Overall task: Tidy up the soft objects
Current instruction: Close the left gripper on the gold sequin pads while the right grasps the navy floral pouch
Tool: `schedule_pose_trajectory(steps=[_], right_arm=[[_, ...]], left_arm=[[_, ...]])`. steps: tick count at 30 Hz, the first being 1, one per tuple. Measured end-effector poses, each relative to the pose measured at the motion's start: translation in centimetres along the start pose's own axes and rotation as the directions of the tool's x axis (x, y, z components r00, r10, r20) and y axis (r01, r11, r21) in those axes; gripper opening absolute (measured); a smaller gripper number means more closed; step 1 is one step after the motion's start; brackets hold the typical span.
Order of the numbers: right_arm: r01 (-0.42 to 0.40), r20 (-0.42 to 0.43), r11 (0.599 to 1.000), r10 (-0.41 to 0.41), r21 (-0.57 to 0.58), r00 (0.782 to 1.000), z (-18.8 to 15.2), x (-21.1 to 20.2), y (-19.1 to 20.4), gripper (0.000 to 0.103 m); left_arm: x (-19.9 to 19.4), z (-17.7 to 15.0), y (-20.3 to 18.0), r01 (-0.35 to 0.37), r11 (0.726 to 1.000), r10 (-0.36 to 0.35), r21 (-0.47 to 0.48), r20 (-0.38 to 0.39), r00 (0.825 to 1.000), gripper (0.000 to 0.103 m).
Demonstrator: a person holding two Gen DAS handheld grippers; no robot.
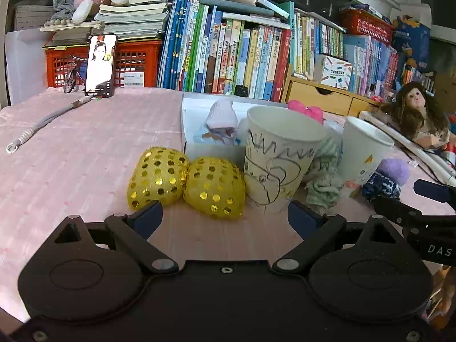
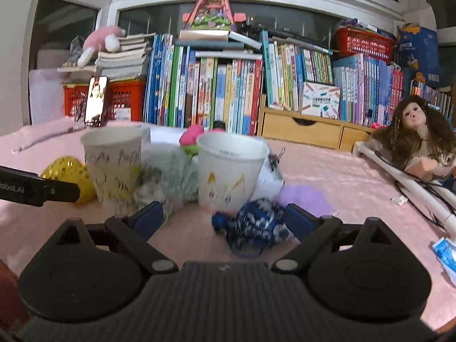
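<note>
A pink tabletop (image 1: 71, 148) before crowded bookshelves. Both your claws — left claw (image 1: 225, 213), right claw (image 2: 225, 216) — gape empty; the blue knit ball (image 2: 253, 222) lies near the right one, and closing could topple the paper cup (image 2: 230, 168) just behind.

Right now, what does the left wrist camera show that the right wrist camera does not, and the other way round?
Only the left wrist view shows the white box behind the two gold spotted pouches, with a small doll in a white hat inside it. Only the right wrist view shows the blue and white packet at the table's right edge. Both show the scribbled paper cup, the second paper cup, the dark blue knitted piece, the purple pompom, the long-haired doll and the phone.
</note>
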State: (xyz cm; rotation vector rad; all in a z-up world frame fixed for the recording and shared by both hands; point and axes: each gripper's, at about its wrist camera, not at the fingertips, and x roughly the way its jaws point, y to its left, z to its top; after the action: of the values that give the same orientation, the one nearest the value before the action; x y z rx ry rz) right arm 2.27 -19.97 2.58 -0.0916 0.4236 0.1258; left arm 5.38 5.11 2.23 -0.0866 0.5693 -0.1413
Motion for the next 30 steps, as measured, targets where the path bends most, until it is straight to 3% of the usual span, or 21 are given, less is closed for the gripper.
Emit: schedule_pose_trajectory(steps=[13,27,30], right_arm=[[0.028,-0.045,0.998,-0.026,0.05,0.999,-1.1,1.1,-0.7,0.089],[0.082,-0.081,0.991,-0.073,0.107,0.994,-0.4,2.7,-1.1,0.085],[0.098,-0.083,0.989,-0.089,0.11,0.993,-0.2,3.0,-1.2,0.085]], left_arm=[[1.2,-0.4,-0.8,-0.033,0.999,0.033,-0.006,0.011,0.999,0.093],[2.1,0.0,-0.3,-0.05,0.997,0.051,-0.054,0.01,0.999,0.084],[2.4,0.0,-0.4,-0.055,0.997,0.056,-0.061,0.012,0.998,0.076]])
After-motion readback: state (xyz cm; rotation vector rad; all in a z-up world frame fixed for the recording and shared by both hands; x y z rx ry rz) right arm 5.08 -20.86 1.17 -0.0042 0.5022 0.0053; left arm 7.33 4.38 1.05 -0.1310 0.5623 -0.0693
